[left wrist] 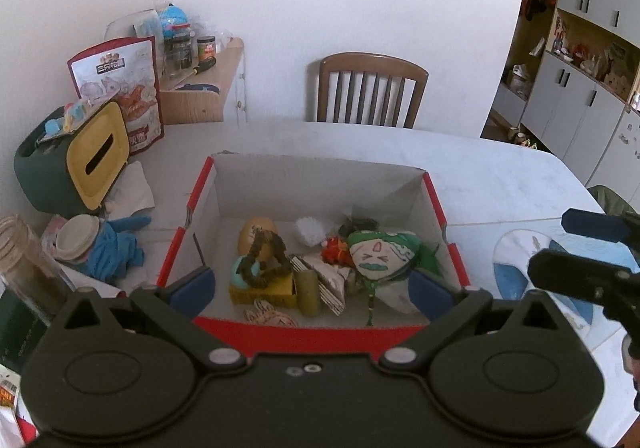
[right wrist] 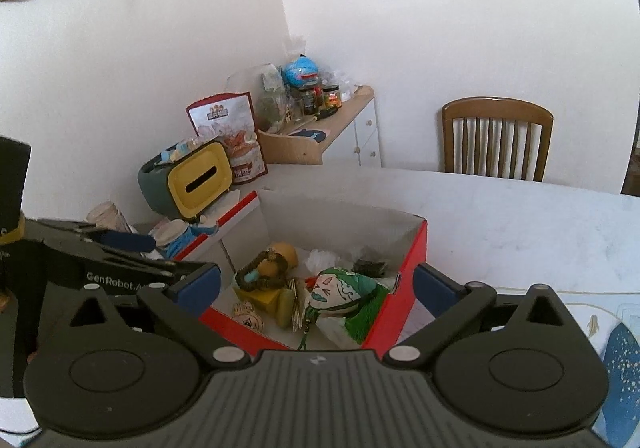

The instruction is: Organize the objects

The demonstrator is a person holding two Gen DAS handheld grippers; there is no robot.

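Both your grippers, left gripper [left wrist: 312,288] and right gripper [right wrist: 316,288], hang spread wide and hold nothing. You have them above the red box [left wrist: 436,199], where the green-capped doll [left wrist: 376,252] lies among small toys.

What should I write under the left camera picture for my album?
Open left gripper above a red box of crafts, including a green-capped face doll.

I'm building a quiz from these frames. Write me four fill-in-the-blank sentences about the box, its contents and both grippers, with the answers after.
1. The box has white inner walls and a ____ outside.
2. The green-hatted face toy lies ____ the box.
3. The left gripper is open and holds ____.
4. The right gripper has its jaws ____.

Answers: red; inside; nothing; open
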